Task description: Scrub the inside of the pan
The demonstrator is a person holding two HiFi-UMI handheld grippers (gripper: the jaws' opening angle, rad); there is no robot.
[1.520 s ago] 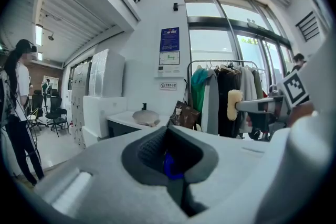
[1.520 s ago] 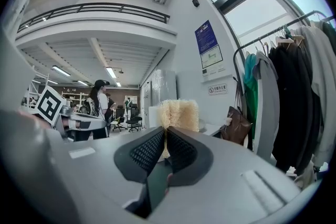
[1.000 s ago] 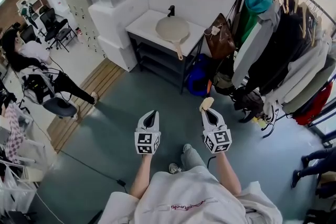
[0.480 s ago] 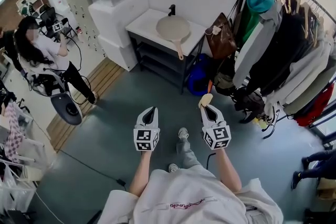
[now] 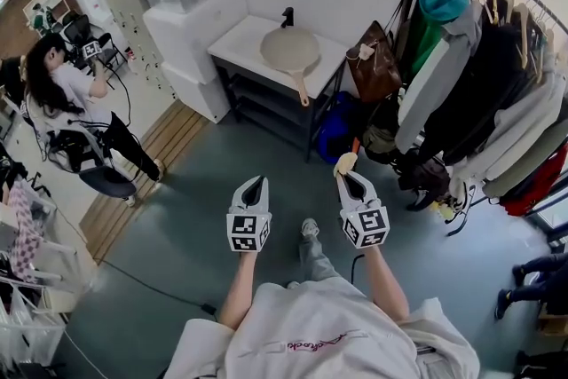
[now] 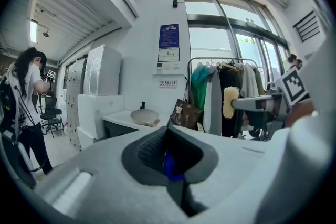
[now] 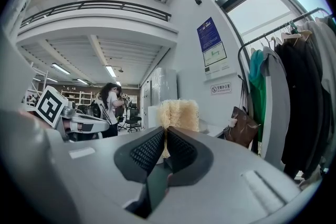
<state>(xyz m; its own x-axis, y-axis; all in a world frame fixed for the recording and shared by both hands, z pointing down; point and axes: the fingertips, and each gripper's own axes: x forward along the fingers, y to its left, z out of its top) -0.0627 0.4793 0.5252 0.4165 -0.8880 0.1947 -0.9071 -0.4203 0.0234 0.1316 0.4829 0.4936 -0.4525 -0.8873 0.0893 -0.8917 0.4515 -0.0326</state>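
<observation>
Across the floor by the wall, pan (image 5: 290,49) sits on white bench (image 5: 238,44), handle past front edge. Brown handbag (image 5: 373,62) and clothes rack (image 5: 497,58) crowd its right. Left hand-held gripper (image 5: 256,183) closed, empty; right hand-held gripper (image 5: 348,178) clamps scrub pad (image 5: 344,162). Blue bag (image 5: 335,129) half hidden beside bench

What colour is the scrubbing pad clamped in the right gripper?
The scrubbing pad is pale straw yellow; the right gripper view shows it best.
</observation>
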